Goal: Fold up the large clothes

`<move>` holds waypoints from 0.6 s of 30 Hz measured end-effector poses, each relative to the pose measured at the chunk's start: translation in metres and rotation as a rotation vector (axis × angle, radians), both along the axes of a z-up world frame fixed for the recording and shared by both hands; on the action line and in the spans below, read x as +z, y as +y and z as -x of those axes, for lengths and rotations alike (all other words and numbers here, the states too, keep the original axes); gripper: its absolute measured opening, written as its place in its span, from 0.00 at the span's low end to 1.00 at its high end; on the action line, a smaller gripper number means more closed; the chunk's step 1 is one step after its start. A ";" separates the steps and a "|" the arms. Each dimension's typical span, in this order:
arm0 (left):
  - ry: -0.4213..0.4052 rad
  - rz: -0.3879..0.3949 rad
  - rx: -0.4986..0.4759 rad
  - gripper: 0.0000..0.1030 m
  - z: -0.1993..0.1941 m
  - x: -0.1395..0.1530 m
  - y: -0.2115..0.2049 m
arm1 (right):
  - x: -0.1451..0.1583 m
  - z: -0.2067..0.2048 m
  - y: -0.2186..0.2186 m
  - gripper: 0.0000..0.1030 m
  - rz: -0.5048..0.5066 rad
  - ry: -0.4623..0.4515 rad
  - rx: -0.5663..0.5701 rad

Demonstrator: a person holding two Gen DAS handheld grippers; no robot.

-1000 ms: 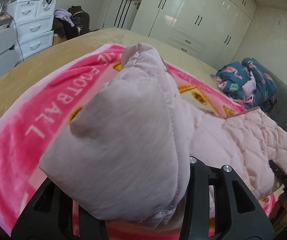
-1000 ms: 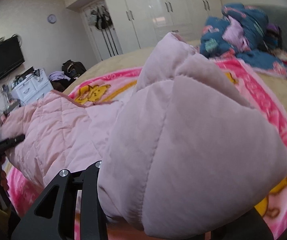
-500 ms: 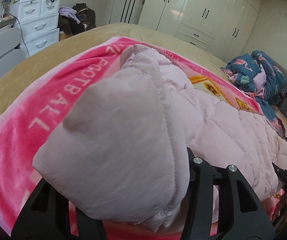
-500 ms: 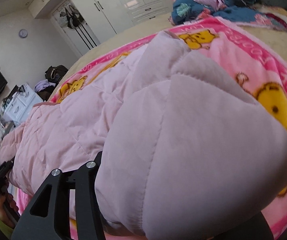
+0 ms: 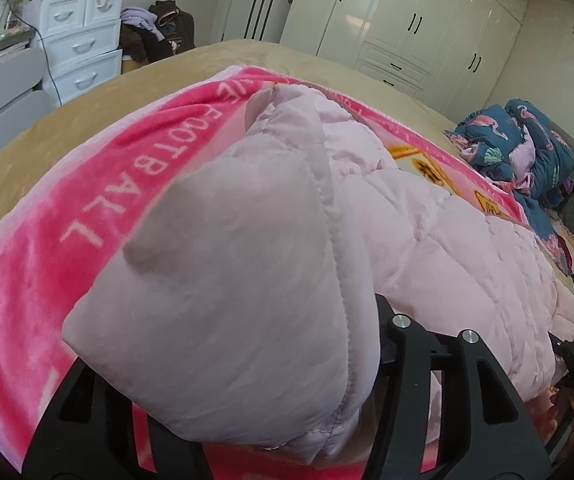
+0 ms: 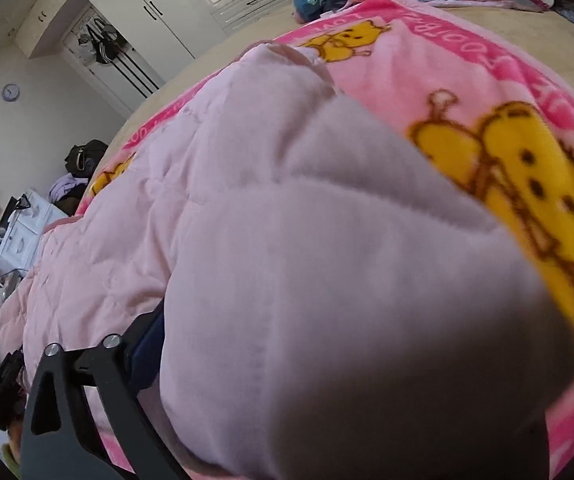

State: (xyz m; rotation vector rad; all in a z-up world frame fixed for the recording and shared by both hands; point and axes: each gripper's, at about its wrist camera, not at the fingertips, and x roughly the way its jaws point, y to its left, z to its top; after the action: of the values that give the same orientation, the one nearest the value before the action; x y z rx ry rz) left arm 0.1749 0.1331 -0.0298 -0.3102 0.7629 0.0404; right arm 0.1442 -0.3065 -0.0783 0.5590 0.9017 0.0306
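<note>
A large pale pink quilted jacket (image 5: 427, 240) lies spread over a pink cartoon blanket (image 5: 87, 208) on the bed. My left gripper (image 5: 271, 408) is shut on a bunched edge of the jacket, which bulges over the fingers and hides the tips. My right gripper (image 6: 295, 412) is shut on the opposite edge of the same jacket (image 6: 207, 200); the padded fabric fills the view and hides the right finger. The blanket also shows in the right wrist view (image 6: 507, 140). Each gripper appears small at the other view's lower edge.
A heap of blue patterned clothes (image 5: 523, 148) lies at the far side of the tan bed (image 5: 47, 132). White wardrobes (image 5: 415, 28) line the back wall. A white drawer unit (image 5: 83, 40) and dark bags (image 5: 167, 32) stand beside the bed.
Both grippers have lowered and moved forward with the jacket edges in them. The jacket now lies flatter across the blanket, and the cameras tilt further down toward the bed.
</note>
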 end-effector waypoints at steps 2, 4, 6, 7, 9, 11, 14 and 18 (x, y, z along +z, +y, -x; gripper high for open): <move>0.004 -0.007 0.000 0.51 0.002 0.000 -0.001 | 0.003 0.006 -0.001 0.95 0.010 -0.002 0.000; 0.009 -0.021 -0.002 0.55 0.005 0.000 -0.002 | 0.008 0.013 -0.003 0.95 0.025 -0.001 0.003; 0.012 -0.019 0.000 0.61 0.008 0.001 -0.002 | 0.012 0.022 -0.004 0.95 0.028 -0.005 0.003; 0.016 -0.018 0.004 0.63 0.010 0.001 -0.001 | 0.017 0.028 -0.006 0.95 0.035 -0.008 0.002; 0.021 -0.012 0.011 0.72 0.014 0.001 0.001 | 0.025 0.036 -0.009 0.96 0.054 -0.017 -0.002; 0.023 -0.013 0.031 0.80 0.020 0.003 0.006 | 0.032 0.043 -0.013 0.96 0.073 -0.033 -0.011; 0.020 -0.017 0.065 0.88 0.030 0.006 0.014 | 0.048 0.057 -0.018 0.96 0.112 -0.073 -0.021; -0.042 -0.017 0.124 0.91 0.054 0.025 0.024 | 0.067 0.070 -0.017 0.96 0.166 -0.128 -0.017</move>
State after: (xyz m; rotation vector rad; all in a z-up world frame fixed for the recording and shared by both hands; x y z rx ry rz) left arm 0.1205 0.1575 -0.0047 -0.3409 0.7011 0.1568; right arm 0.0740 -0.3238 -0.0111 0.4054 0.7671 -0.0232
